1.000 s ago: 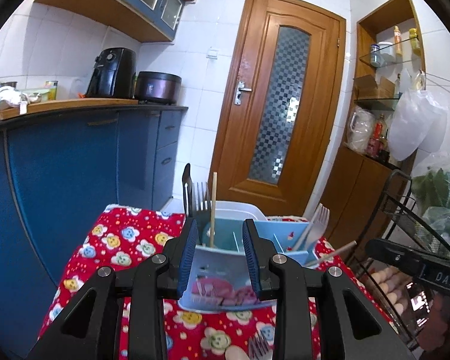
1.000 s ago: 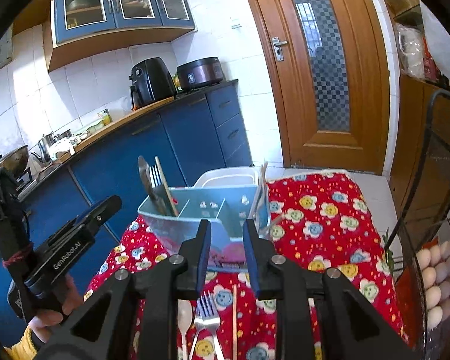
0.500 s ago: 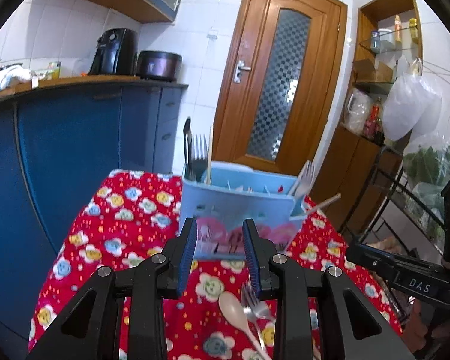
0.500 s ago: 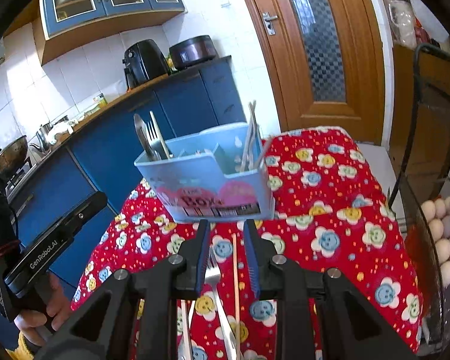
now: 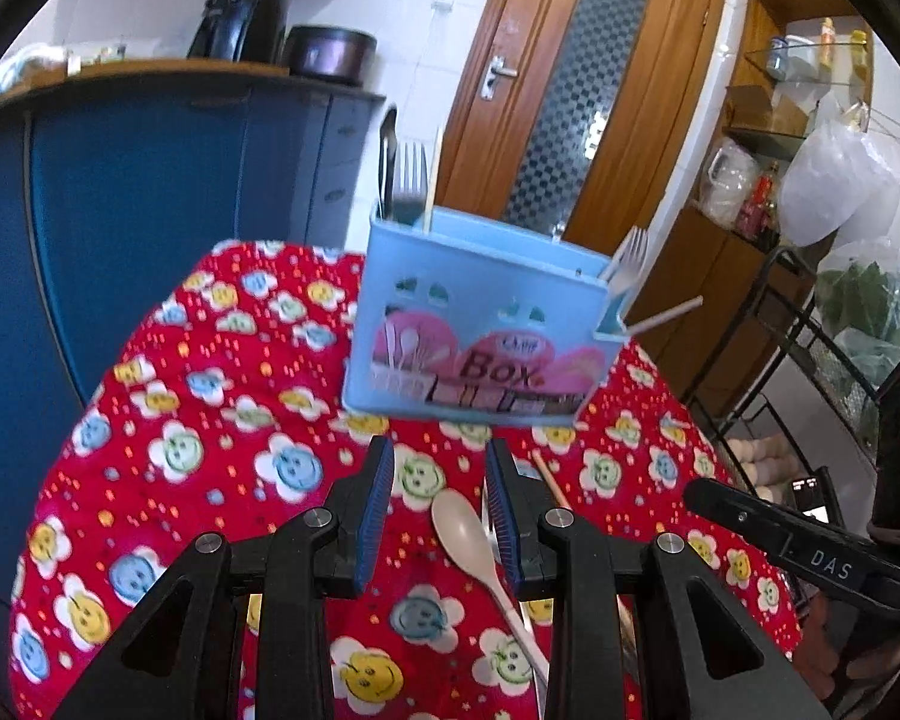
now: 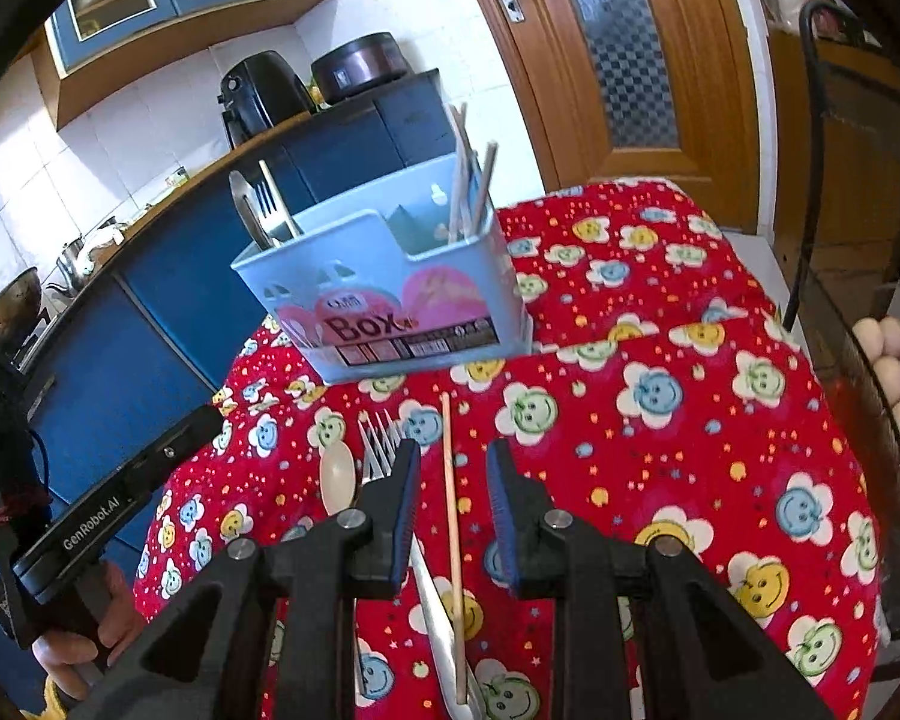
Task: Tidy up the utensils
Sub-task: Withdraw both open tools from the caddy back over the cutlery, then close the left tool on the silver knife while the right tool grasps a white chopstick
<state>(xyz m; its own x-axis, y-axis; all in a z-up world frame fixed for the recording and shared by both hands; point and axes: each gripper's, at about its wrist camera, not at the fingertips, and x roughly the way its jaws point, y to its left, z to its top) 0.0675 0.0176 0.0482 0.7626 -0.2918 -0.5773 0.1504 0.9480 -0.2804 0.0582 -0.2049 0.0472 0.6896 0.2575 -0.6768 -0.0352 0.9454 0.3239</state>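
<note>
Blue plastic utensil box [image 5: 480, 330] stands at the far end of the red flowered table [image 5: 210, 450]. Nearer lie a spoon [image 5: 462, 522], fork [image 6: 381, 450] and chopstick [image 6: 450, 510]. Left tongs [image 5: 439, 516] and right tongs [image 6: 453, 510] hover spread, pinching nothing.

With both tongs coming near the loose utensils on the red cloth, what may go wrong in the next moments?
1. The chopstick lies between the open right tongs, close beside the forks and beige spoon; closing may catch a neighbour too.
2. The thin chopstick may slip out.
3. The left tongs stand just before the blue utensil box; reaching forward may push it.
</note>
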